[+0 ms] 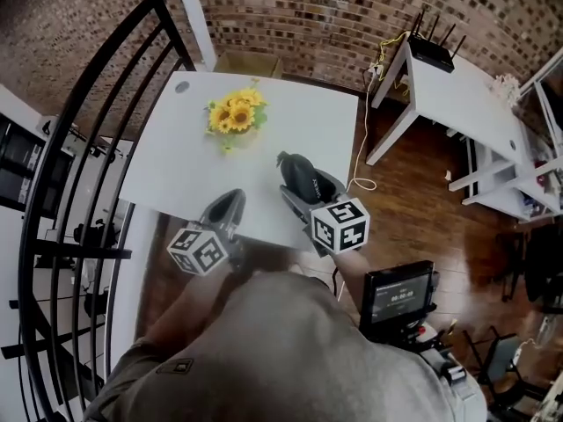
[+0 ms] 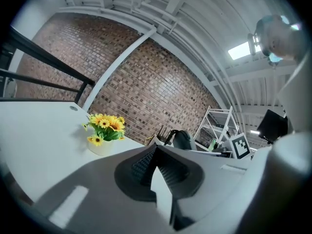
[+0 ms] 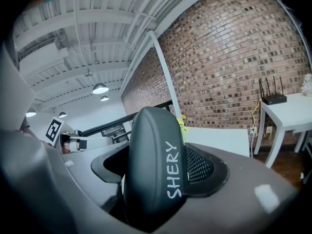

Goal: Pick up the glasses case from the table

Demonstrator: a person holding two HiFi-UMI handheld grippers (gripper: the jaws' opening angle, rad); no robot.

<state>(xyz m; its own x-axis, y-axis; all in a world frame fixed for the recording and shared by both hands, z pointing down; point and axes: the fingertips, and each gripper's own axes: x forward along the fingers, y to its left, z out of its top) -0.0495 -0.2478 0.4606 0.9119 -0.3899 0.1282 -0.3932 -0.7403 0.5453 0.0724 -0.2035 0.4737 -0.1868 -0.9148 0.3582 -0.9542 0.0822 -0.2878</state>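
Observation:
The glasses case (image 1: 297, 174) is dark grey and rounded, with "SHERY" in white on its side (image 3: 157, 165). My right gripper (image 1: 303, 190) is shut on it and holds it upright above the right edge of the white table (image 1: 171, 170). In the right gripper view the case fills the gap between the jaws of my right gripper (image 3: 158, 150). My left gripper (image 1: 230, 204) hovers over the table's near edge, to the left of the case. Its ribbed pads meet with nothing between them, so my left gripper (image 2: 155, 154) is shut. The case (image 2: 183, 139) shows small beyond it.
A pot of yellow flowers (image 1: 236, 114) stands at the table's far middle. A black railing (image 1: 53, 236) curves along the left. A second white table (image 1: 466, 95) with a router (image 1: 431, 53) stands at right, and a white cable (image 1: 361, 183) lies on the wooden floor.

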